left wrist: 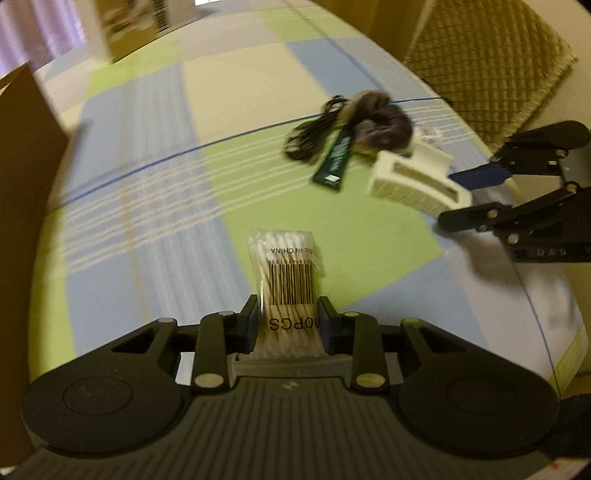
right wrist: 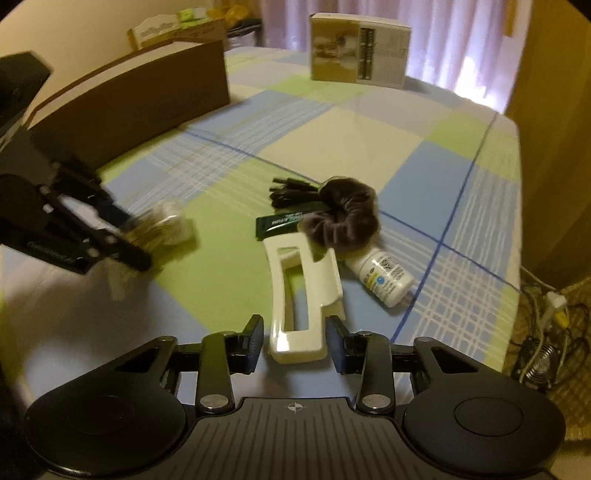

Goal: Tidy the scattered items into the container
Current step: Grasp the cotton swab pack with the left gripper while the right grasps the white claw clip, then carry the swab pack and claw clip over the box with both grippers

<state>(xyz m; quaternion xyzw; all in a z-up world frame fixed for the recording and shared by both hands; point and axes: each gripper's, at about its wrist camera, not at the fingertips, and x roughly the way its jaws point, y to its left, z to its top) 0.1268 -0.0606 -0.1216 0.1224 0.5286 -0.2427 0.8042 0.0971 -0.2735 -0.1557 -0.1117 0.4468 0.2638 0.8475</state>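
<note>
A lived-in room of a home. The worktop (right wrist: 369,140) wears a checked cloth of green, blue and cream. Pale curtains (right wrist: 443,48) hang at the top of the right wrist view, lit from behind. A wooden chair back (right wrist: 155,31) stands at upper left, and cables with a small fan (right wrist: 543,363) lie on the floor at lower right. A woven rug (left wrist: 487,70) fills the left wrist view's upper right.

We see the left hand-held gripper (left wrist: 289,320) as a black ribbed body with two round side lobes, silver rivets on its linkage arms and dark blue finger pads (left wrist: 326,320). The right hand-held gripper (right wrist: 295,341) matches it, with a small white crosshair mark.
</note>
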